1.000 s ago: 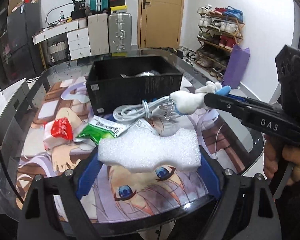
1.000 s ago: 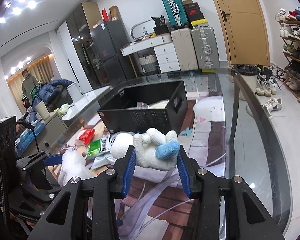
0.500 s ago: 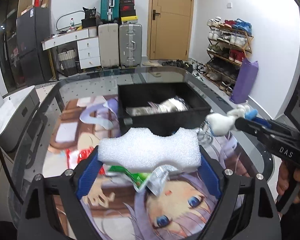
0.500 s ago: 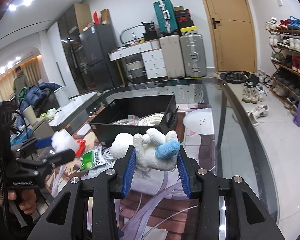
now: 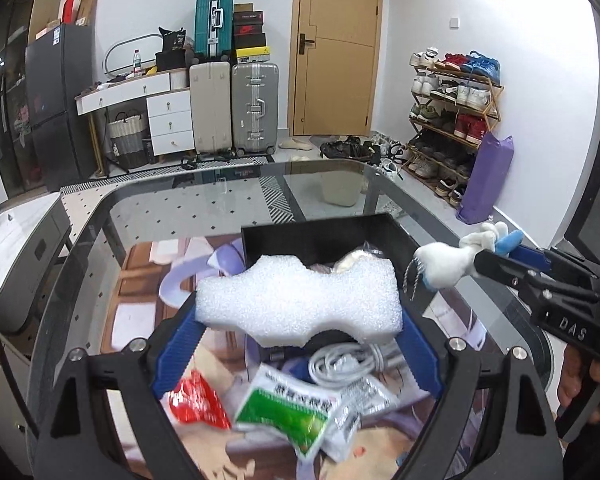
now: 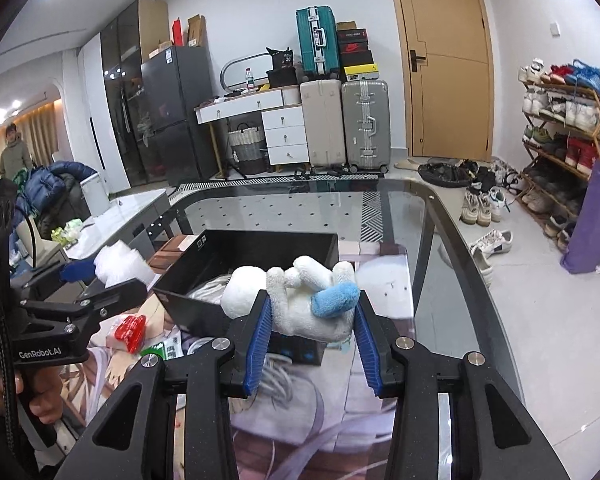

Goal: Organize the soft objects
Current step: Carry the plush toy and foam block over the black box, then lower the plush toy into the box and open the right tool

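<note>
A white foam block (image 5: 296, 300) spans the blue pads of my left gripper (image 5: 298, 320), which is shut on it and holds it in the air in front of the black box (image 5: 312, 226). In the right wrist view that foam (image 6: 118, 264) and the left gripper (image 6: 100, 280) show at the left, beside the box (image 6: 268, 234). My right gripper (image 6: 312, 320) is shut on a white plush toy (image 6: 300, 304) with a blue part, held above the box's near right corner. From the left wrist view the plush toy (image 5: 444, 266) hangs from the right gripper (image 5: 496, 260) by the box's right wall.
A coiled white cable (image 5: 348, 360), a green-and-white packet (image 5: 284, 408) and a red packet (image 5: 196, 400) lie on the printed mat below the foam. The box holds bagged items. The glass table's rim (image 5: 140, 200) curves around behind. A person (image 6: 14, 152) stands far left.
Both grippers have risen and moved toward the black box with their loads. The foam now hangs in front of the box's near wall and the plush sits at its right side.
</note>
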`<state>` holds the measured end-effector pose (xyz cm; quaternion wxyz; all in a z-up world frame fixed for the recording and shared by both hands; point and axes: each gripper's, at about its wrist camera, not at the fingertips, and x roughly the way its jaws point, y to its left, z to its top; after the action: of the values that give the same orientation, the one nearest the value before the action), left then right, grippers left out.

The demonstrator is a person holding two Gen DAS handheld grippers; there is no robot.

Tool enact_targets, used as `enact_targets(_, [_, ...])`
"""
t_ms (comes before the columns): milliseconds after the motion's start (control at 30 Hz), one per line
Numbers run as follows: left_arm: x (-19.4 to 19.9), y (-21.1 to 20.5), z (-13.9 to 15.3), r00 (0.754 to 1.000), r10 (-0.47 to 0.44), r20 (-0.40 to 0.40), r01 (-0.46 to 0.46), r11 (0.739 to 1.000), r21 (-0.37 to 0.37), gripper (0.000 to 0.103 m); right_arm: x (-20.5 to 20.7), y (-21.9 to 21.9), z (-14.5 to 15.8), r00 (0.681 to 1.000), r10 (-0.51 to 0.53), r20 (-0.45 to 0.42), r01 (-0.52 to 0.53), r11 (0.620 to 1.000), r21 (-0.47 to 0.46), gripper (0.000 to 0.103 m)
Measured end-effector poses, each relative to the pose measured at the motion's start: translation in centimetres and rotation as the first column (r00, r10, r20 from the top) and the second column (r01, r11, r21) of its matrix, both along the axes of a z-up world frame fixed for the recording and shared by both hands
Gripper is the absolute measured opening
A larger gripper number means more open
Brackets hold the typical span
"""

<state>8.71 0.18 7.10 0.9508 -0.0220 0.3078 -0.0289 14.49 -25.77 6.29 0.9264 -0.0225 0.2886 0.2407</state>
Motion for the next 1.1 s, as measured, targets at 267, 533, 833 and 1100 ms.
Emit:
enact_targets(267, [3.6, 0.2, -0.2, 1.000, -0.010, -0.016, 0.010, 1.000, 0.015, 0.089, 2.6, 2.8, 0.3, 1.000, 0.019, 0.012, -0.018, 0.997, -0.072, 0.040])
enact_targets(533, [5.7, 0.0, -1.4, 0.999, -0.017, -0.041, 0.018, 0.999, 0.026, 0.089, 5.1, 5.0, -1.0, 0.999, 0.046, -0.004, -0.046, 0.989, -0.140, 0.040])
enact_targets(833, [7.1, -0.1, -2.2, 0.998, -0.026, -0.064, 0.029, 0.999, 0.045, 0.089, 6.6, 6.8, -2.5, 0.996, 0.088, -0.015, -0.089, 0.976, -0.201, 0.040])
enact_targets(1100, [7.9, -0.1, -2.6, 0.997, -0.035, -0.072, 0.038, 0.998, 0.046, 0.089, 7.7, 8.3, -3.0, 0.989, 0.147, -0.022, -0.148, 0.961, -0.233, 0.040])
